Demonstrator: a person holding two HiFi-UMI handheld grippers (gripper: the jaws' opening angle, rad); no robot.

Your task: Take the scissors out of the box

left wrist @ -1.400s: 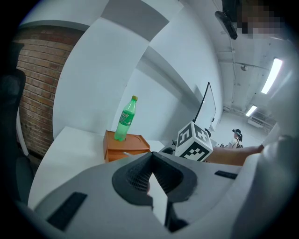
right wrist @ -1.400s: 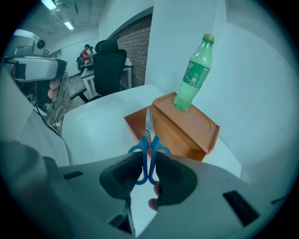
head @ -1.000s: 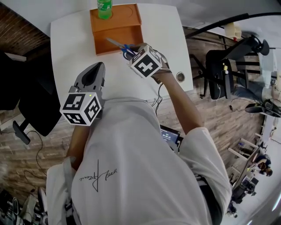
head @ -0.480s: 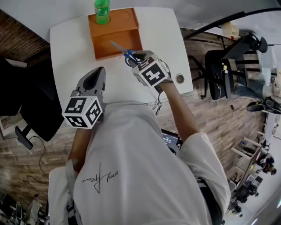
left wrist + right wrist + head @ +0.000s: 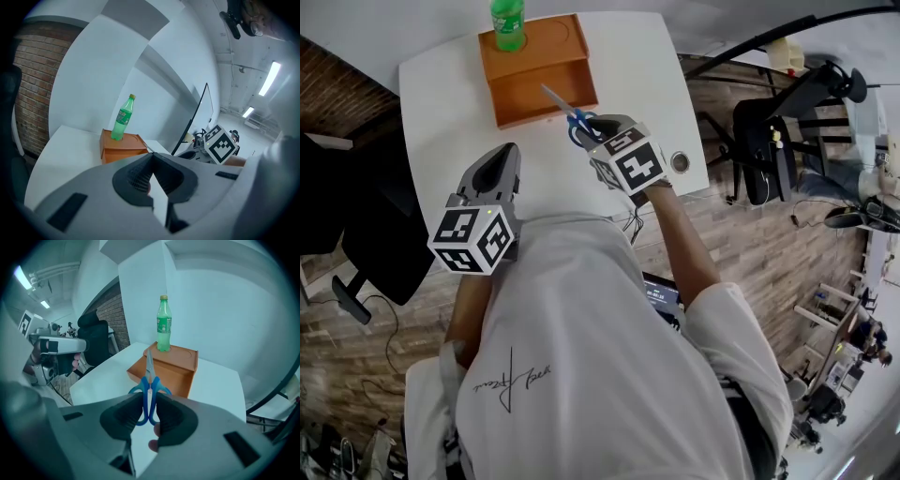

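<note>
The blue-handled scissors (image 5: 572, 117) (image 5: 149, 390) hang in the air just in front of the orange box (image 5: 536, 67) (image 5: 165, 367), blades pointing toward it. My right gripper (image 5: 595, 131) (image 5: 148, 416) is shut on their handle loops, above the white table (image 5: 441, 122). The box's open side faces me and nothing shows inside it. My left gripper (image 5: 499, 167) (image 5: 151, 180) hovers over the table's near left part, its jaws closed with nothing between them; the box (image 5: 123, 146) lies ahead of it.
A green plastic bottle (image 5: 507, 22) (image 5: 163, 324) (image 5: 123, 117) stands upright on the box's top at its far left corner. A round cable hole (image 5: 679, 161) sits near the table's right edge. Black office chairs (image 5: 356, 225) stand to the left and right of the table.
My right gripper has drawn the scissors back from the box's opening, slightly up and toward me, rolling as it went. The left gripper has stayed where it was.
</note>
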